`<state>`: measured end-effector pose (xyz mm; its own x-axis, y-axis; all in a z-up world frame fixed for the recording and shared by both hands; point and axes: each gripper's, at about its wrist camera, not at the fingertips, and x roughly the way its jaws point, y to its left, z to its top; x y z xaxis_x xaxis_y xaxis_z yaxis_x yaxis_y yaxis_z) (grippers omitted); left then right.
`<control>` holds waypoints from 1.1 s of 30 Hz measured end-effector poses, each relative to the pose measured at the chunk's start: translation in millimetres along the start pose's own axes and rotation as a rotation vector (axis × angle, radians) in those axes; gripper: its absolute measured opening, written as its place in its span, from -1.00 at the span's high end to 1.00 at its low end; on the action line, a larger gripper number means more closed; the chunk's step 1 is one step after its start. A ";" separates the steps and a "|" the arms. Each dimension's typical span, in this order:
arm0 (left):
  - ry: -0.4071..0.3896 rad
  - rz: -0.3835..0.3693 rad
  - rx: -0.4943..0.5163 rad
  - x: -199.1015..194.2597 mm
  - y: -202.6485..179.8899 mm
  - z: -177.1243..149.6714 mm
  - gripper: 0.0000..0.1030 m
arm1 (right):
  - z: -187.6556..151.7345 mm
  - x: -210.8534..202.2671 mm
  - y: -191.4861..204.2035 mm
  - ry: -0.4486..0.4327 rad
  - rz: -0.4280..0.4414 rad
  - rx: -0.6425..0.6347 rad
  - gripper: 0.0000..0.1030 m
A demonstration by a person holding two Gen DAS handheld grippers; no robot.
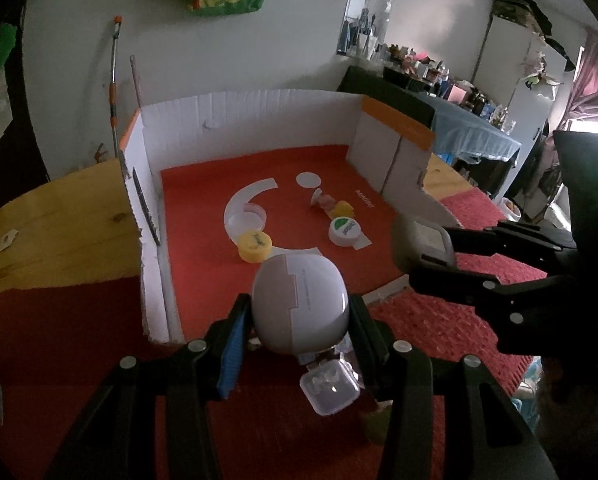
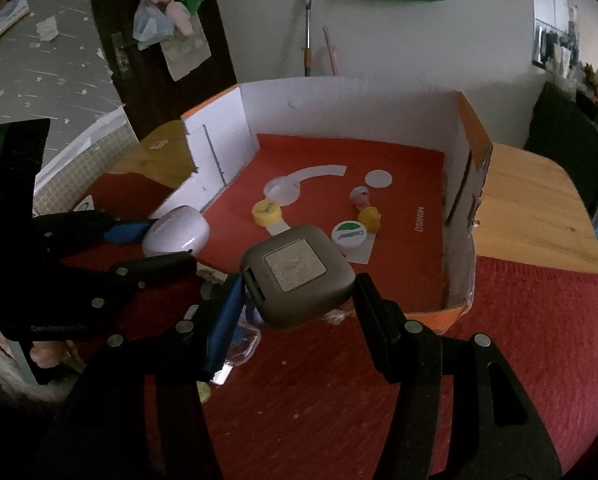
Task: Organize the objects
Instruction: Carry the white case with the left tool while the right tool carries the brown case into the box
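My left gripper (image 1: 299, 320) is shut on a white and pale pink rounded case (image 1: 299, 304), held above the red mat just in front of the open cardboard box (image 1: 255, 120). The same case (image 2: 177, 230) shows at the left of the right wrist view. My right gripper (image 2: 299, 296) is shut on a grey square case (image 2: 297, 276) with a metallic top plate, also near the box's open front; it appears again as the grey case (image 1: 423, 246) in the left wrist view. Inside the box lie a yellow cap (image 1: 254, 245), a white cap with a green logo (image 1: 343, 232), a clear round lid (image 1: 245, 220) and small figures (image 1: 333, 204).
A small clear plastic box (image 1: 331, 388) lies on the red mat (image 2: 499, 340) under my left gripper. The box's white walls stand left, back and right, and wooden tabletop (image 2: 531, 208) shows on both sides. A cluttered blue-covered table (image 1: 475, 128) stands at the far right.
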<state>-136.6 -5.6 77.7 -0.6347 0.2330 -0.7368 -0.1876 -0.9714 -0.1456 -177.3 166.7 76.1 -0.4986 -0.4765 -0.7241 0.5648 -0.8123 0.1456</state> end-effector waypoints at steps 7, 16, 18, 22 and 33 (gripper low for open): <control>0.055 0.000 0.003 20.4 5.1 5.3 0.03 | 4.8 21.1 -11.0 0.056 0.021 0.018 -0.06; 0.121 0.014 0.020 42.1 10.3 11.5 0.03 | 16.3 38.1 -13.2 0.135 0.024 -0.002 -0.06; 0.128 0.016 0.023 43.9 10.9 11.9 0.03 | 18.4 42.1 -13.3 0.157 0.019 -0.008 -0.06; 0.142 0.024 0.026 50.2 13.0 13.6 0.03 | 21.0 50.5 -12.1 0.197 0.012 -0.031 -0.06; 0.182 0.033 0.033 66.7 19.5 18.1 0.03 | 24.0 72.7 -22.2 0.272 0.034 -0.019 -0.06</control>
<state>-196.2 -8.2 37.6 -0.4954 0.1862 -0.8485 -0.1953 -0.9756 -0.1001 -241.8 142.0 36.4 -0.2854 -0.3932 -0.8740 0.5917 -0.7897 0.1621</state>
